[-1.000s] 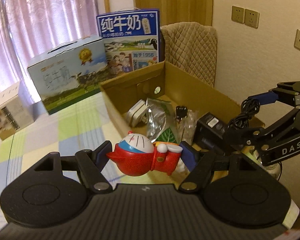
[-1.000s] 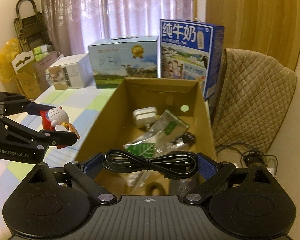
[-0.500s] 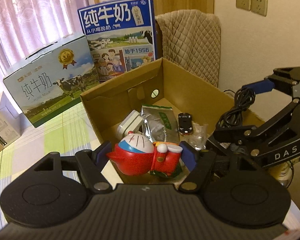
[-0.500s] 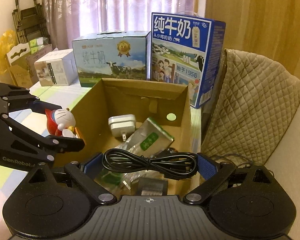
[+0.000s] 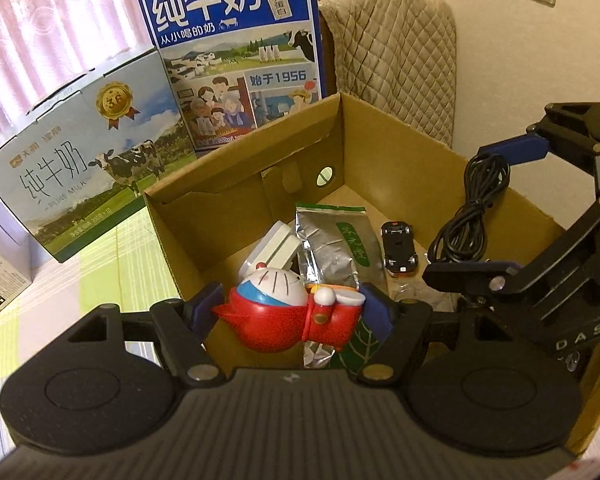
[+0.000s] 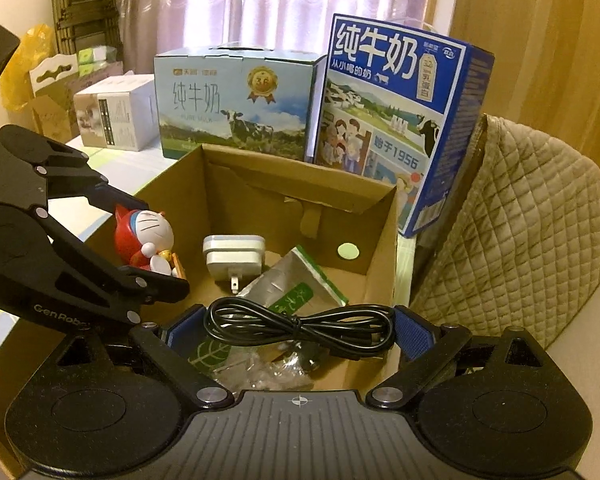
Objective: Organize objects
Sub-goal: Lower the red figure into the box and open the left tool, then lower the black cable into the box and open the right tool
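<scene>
From the left wrist view, the left gripper [image 5: 290, 312] has its jaws clamped on a red and blue cat figurine [image 5: 288, 312], held over the near edge of the open cardboard box [image 5: 384, 136]. Inside the box lie a white charger [image 5: 274, 246], a silver foil pouch [image 5: 334, 250] and a small black toy car [image 5: 398, 248]. The right gripper [image 5: 484, 236] hangs over the box's right side, a coiled black cable [image 5: 470, 212] between its jaws.

From the right wrist view, the right gripper [image 6: 300, 330] is closed on the cable [image 6: 300, 326] above the box [image 6: 300, 208]. The figurine [image 6: 146, 238] sits in the left gripper [image 6: 140, 240] at the box's left wall. Behind the box stand two milk cartons [image 6: 384, 116] on the desk [image 6: 140, 168].
</scene>
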